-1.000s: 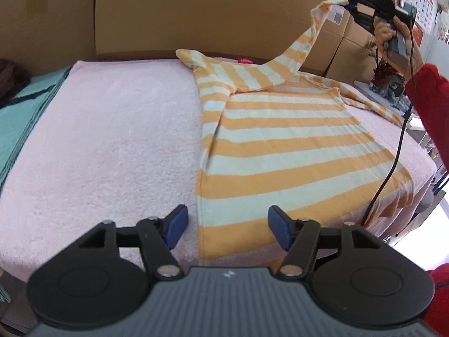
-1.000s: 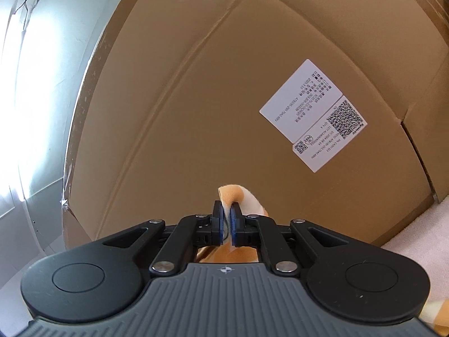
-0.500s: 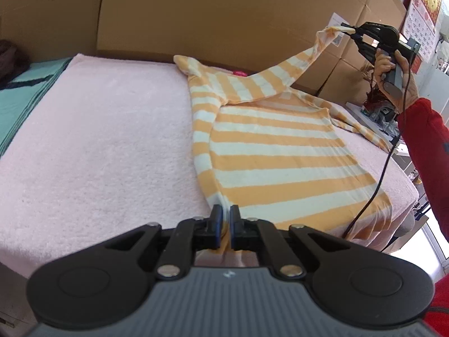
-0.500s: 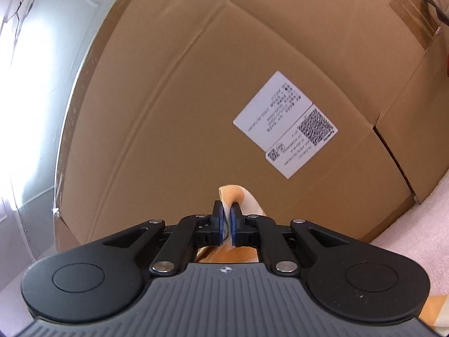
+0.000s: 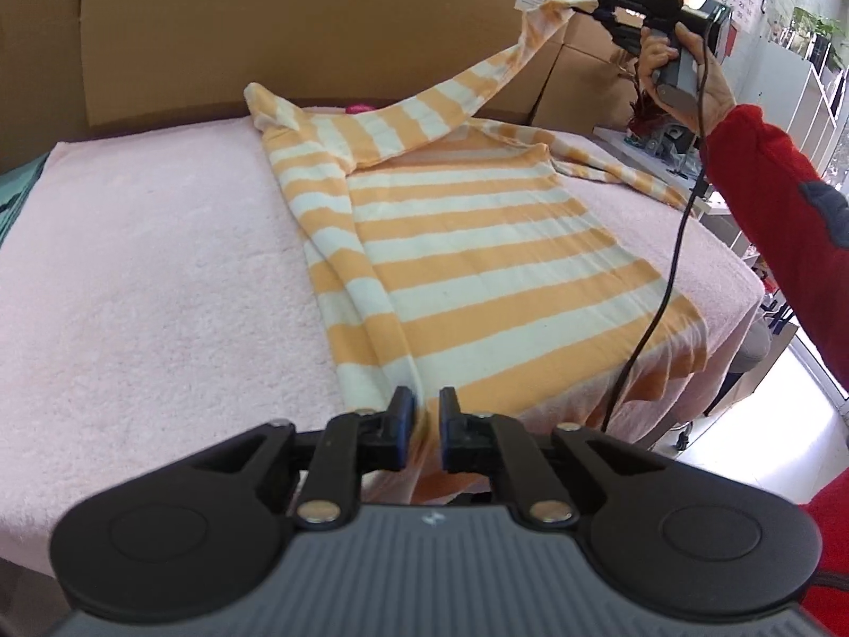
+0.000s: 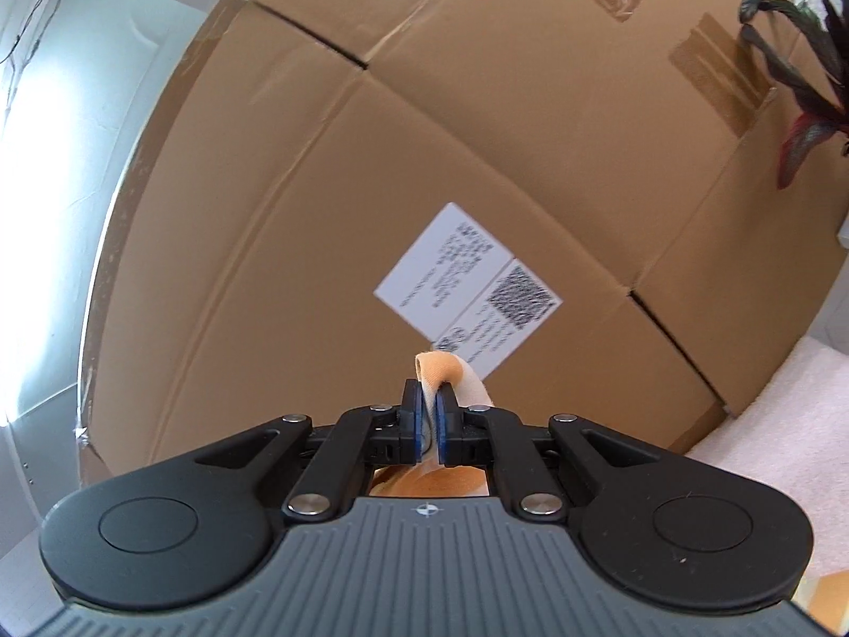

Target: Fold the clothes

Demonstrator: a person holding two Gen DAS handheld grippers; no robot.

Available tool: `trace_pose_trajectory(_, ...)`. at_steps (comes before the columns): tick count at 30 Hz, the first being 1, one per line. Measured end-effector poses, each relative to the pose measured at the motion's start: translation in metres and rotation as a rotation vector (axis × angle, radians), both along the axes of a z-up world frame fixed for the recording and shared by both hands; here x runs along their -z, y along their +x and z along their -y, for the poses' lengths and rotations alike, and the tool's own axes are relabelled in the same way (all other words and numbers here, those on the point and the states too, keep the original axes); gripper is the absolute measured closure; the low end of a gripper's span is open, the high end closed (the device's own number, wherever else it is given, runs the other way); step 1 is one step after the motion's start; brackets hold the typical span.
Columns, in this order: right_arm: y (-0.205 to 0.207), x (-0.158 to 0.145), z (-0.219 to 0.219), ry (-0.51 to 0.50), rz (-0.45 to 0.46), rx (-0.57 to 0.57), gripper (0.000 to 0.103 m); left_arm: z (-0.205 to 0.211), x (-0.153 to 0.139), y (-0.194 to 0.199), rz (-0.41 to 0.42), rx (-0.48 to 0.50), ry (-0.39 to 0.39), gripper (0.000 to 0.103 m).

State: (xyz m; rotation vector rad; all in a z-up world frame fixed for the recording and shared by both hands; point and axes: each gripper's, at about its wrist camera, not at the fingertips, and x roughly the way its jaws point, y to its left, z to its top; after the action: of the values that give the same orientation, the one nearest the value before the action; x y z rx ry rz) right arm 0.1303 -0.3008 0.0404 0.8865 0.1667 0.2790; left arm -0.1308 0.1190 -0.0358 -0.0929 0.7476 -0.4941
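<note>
Garment: an orange-and-white striped long-sleeved knit top (image 5: pixel 477 265) lies flat on the pink fleece-covered worktop (image 5: pixel 148 286), its long axis running from the near hem away to the collar.
Left gripper (image 5: pixel 424 416): at the near hem corner, jaws narrowly apart with a ridge of hem fabric between them; whether they grip it I cannot tell.
Right gripper (image 6: pixel 429 427): held high at the far end, jaws clamped on the sleeve cuff (image 6: pixel 443 371), the sleeve drawn up off the top.
Key relation: both grippers hold the top's left edge, one at each end; the body lies to their right.
Backdrop: brown cardboard boxes (image 6: pixel 424 159).
</note>
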Motion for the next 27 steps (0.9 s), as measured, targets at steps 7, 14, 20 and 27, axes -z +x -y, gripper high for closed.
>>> trace_pose_trajectory(7, 0.006, 0.03, 0.023, 0.005, -0.084, 0.068, 0.097, 0.004, 0.006, -0.002, -0.019, 0.039, 0.024, 0.063)
trace_pose_trajectory(14, 0.012, 0.057, 0.039, -0.032, -0.167, 0.14, 0.097, 0.005, 0.001, -0.006, -0.062, 0.121, -0.075, 0.024)
trace_pose_trajectory(20, 0.012, 0.076, 0.045, -0.103, -0.296, 0.238, 0.087, 0.011, 0.009, -0.008, -0.116, 0.162, -0.127, 0.023)
trace_pose_trajectory(27, -0.039, 0.052, -0.027, -0.229, -0.171, -0.064, 0.084, 0.011, 0.004, 0.004, -0.097, 0.157, -0.12, 0.022)
